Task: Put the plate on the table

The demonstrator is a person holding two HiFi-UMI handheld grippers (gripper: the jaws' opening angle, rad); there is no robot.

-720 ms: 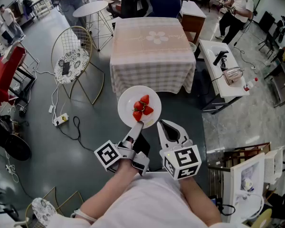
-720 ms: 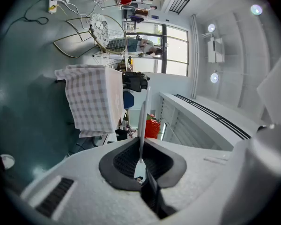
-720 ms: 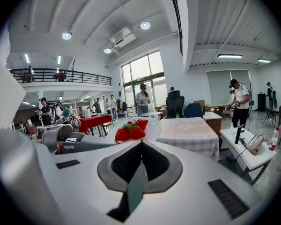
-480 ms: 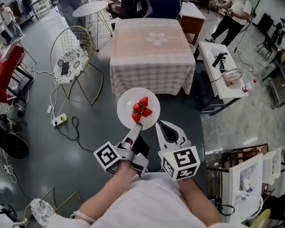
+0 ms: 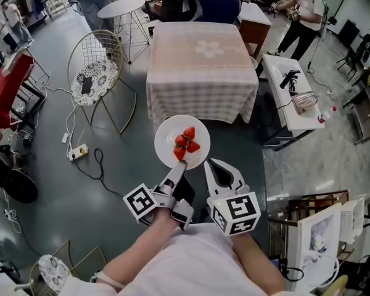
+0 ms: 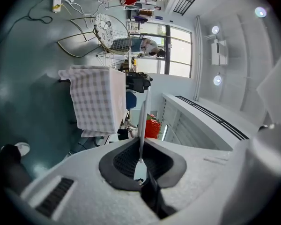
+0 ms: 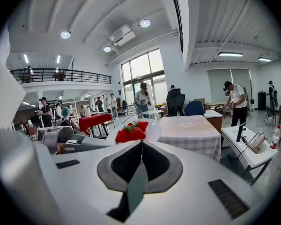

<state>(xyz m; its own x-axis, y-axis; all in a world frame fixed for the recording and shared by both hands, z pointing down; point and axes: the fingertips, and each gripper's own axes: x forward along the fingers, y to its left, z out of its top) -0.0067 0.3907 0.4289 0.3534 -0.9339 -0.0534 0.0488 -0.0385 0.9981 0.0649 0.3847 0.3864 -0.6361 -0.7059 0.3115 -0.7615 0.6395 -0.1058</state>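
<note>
I take the plate (image 5: 168, 134) for white glazed ceramic, smooth and glossy, and the strawberries (image 5: 185, 143) on it shine wetly. My left tool (image 5: 179, 166) and right tool (image 5: 209, 162) have matt white plastic shells, faintly grainy (the pads (image 6: 122, 165) are black ribbed rubber). A matt woven checked cloth (image 5: 202, 73) covers the worktop. The floor (image 5: 129, 165) is smooth with a dull sheen. The chair (image 5: 98, 73) is thin brassy metal wire.
</note>
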